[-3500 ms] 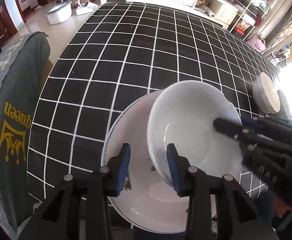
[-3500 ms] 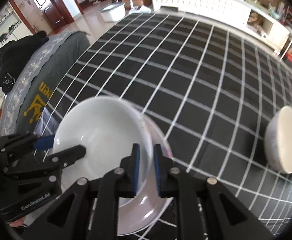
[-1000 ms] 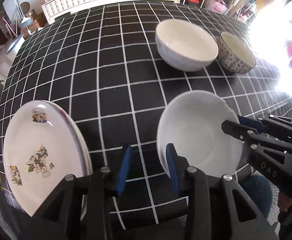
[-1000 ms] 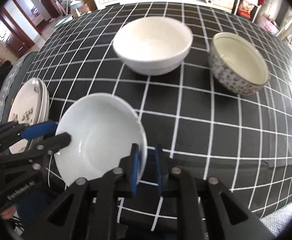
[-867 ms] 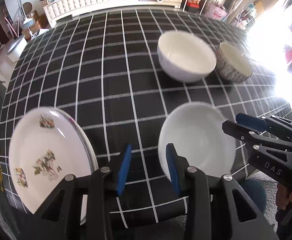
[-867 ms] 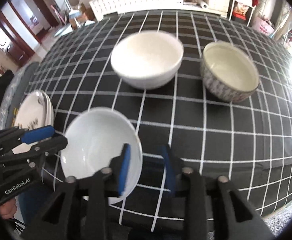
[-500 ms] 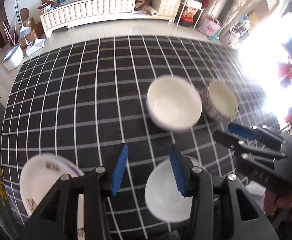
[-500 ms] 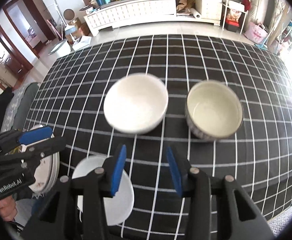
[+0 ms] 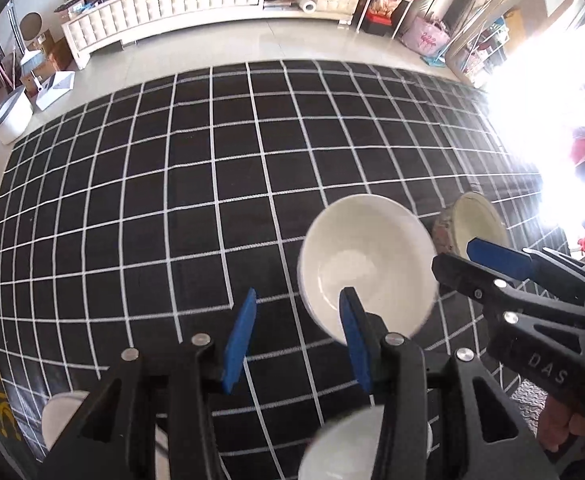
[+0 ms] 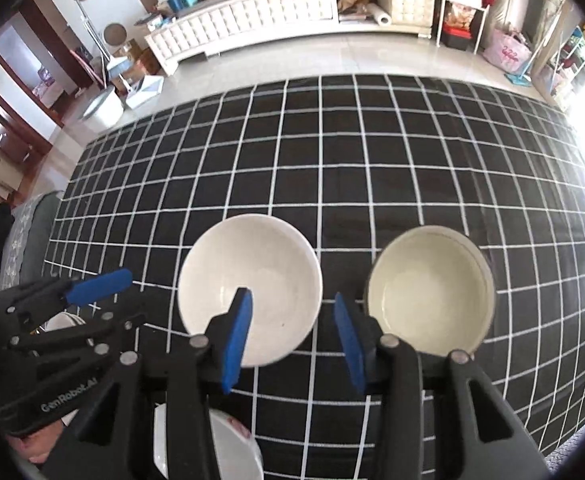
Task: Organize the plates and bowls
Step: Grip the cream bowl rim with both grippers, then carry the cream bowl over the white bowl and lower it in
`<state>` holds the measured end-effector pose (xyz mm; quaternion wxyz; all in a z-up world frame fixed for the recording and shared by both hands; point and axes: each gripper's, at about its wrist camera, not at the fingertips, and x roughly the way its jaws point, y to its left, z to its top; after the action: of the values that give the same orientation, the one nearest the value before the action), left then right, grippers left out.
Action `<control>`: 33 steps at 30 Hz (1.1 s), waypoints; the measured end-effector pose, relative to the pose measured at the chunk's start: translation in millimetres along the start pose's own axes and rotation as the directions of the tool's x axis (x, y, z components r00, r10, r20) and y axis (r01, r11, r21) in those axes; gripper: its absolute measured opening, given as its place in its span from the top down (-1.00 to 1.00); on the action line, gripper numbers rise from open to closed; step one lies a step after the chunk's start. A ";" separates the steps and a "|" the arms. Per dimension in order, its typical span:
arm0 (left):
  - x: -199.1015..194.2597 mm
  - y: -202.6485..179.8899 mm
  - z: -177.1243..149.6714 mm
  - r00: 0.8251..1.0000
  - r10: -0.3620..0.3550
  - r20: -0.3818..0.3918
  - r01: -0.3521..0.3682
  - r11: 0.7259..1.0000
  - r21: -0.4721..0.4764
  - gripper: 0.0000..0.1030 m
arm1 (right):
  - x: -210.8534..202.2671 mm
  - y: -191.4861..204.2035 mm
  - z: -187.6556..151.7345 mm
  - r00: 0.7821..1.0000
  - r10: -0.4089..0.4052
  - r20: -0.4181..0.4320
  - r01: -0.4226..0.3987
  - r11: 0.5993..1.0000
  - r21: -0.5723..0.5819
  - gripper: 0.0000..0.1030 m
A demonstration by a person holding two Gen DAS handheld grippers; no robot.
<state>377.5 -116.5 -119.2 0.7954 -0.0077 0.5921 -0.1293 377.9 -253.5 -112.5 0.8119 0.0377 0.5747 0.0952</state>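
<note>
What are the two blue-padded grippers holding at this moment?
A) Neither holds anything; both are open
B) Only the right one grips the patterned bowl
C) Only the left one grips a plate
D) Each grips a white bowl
A: the left gripper and the right gripper both show spread jaws with only checked tablecloth between them, above the plain white ceramic bowl.

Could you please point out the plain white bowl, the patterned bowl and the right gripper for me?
White bowl (image 10: 248,276), right wrist view, inner floor.
Patterned bowl (image 10: 432,292), right wrist view, inner floor.
Right gripper (image 10: 292,332), right wrist view, midway between fingertips.
</note>
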 end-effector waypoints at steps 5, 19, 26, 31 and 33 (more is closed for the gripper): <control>21.0 1.1 10.6 0.999 -0.022 -0.030 0.022 1.000 0.000 0.38 | 24.3 -3.3 4.8 0.998 -0.004 -0.063 0.005 1.000 0.022 0.25; 51.0 8.8 0.1 0.997 -0.047 -0.058 0.044 0.998 -0.055 0.87 | 40.6 -11.8 4.5 0.997 -0.018 -0.072 0.020 0.999 0.031 0.83; 38.9 12.5 -13.7 0.999 -0.004 -0.042 0.003 1.000 -0.029 0.89 | 29.7 -11.1 -7.0 0.998 0.006 -0.066 -0.004 1.000 0.031 0.85; 9.8 2.3 -15.7 1.000 0.022 -0.015 -0.022 1.000 -0.010 0.89 | 8.3 3.1 -10.8 0.999 0.022 -0.040 -0.021 1.000 0.019 0.85; -0.2 -0.3 -17.0 1.000 0.031 -0.003 -0.031 0.999 -0.008 0.89 | -1.6 6.9 -12.5 0.999 0.020 -0.025 -0.020 1.000 0.013 0.85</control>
<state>361.3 -114.3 -124.0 0.7964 -0.0016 0.5939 -0.1143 364.9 -247.7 -114.1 0.8034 0.0473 0.5851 0.1002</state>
